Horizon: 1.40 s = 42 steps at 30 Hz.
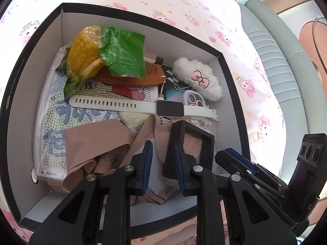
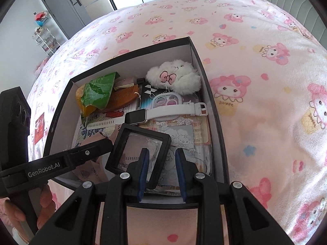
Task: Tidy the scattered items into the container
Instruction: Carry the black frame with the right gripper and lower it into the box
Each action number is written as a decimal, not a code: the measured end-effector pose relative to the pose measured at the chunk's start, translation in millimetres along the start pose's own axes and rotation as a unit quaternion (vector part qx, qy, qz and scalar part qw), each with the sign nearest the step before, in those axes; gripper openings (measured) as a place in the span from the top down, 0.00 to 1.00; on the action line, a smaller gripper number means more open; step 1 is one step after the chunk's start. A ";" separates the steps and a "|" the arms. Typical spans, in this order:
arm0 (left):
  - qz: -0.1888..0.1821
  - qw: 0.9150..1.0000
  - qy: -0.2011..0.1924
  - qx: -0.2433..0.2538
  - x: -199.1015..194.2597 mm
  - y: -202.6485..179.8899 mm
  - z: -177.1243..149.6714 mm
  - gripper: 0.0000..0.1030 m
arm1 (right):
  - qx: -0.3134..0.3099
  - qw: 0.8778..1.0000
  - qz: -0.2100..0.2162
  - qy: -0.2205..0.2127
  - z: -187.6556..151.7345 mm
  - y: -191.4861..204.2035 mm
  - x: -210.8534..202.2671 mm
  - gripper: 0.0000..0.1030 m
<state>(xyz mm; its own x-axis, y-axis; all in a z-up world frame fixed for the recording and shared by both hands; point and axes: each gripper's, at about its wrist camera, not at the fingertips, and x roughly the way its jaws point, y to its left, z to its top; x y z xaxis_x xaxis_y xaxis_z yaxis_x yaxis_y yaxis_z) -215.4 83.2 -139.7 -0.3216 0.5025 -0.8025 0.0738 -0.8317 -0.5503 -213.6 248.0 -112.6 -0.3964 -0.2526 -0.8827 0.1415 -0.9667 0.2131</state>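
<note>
The frame [image 2: 139,149] lay tilted in the box [image 2: 206,94], on its near side, just ahead of the right gripper [image 2: 161,171], whose jaws stood apart around its near corner. The left gripper [image 1: 162,161] gaped too, empty.

Fluffy white plush [image 1: 197,78], glossy green wrapper [image 1: 122,53], matt cardboard box [image 1: 141,17].

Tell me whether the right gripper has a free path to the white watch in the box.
Probably yes: the right gripper is open, and the white watch lies uncovered on top. The black frame leans in between, so go over it.
</note>
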 end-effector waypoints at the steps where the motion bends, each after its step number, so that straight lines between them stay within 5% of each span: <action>1: 0.001 1.000 0.001 -0.002 0.1 1.1 0.0 0.81 | 0.002 1.000 0.004 -0.001 1.0 -1.0 -1.2 0.78; 9: -0.047 0.996 0.055 0.046 10.3 -23.3 -1.9 0.81 | 0.023 0.999 -0.002 -0.046 2.5 -8.2 -11.4 0.78; 17: -0.015 1.000 0.009 -0.005 -7.7 5.5 1.6 0.81 | 0.011 1.000 0.010 -0.028 -1.0 0.3 -2.6 0.78; 21: 0.013 0.999 0.025 0.026 -3.5 -1.5 -1.4 0.81 | 0.001 1.000 0.002 -0.029 -1.7 4.8 -3.1 0.78; 28: -0.010 0.996 0.056 0.065 6.2 -20.6 -6.2 0.83 | 0.016 0.999 -0.017 -0.033 -1.5 -5.1 -7.4 0.78; 38: 0.006 0.997 0.041 0.069 -19.4 13.8 -13.6 0.83 | -0.005 0.999 0.029 -0.022 -3.9 6.8 0.3 0.77; 42: 0.008 0.997 0.041 0.068 -25.7 21.7 -16.5 0.83 | -0.036 0.999 -0.022 -0.009 -8.1 16.4 6.7 0.78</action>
<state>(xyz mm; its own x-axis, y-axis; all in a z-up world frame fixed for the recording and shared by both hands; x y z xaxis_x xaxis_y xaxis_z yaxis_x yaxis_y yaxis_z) -190.0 56.1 -134.8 -0.2426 0.5022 -0.8300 -0.0513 -0.8610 -0.5060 -206.5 230.8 -118.5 -0.4189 -0.2121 -0.8829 0.1884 -0.9715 0.1440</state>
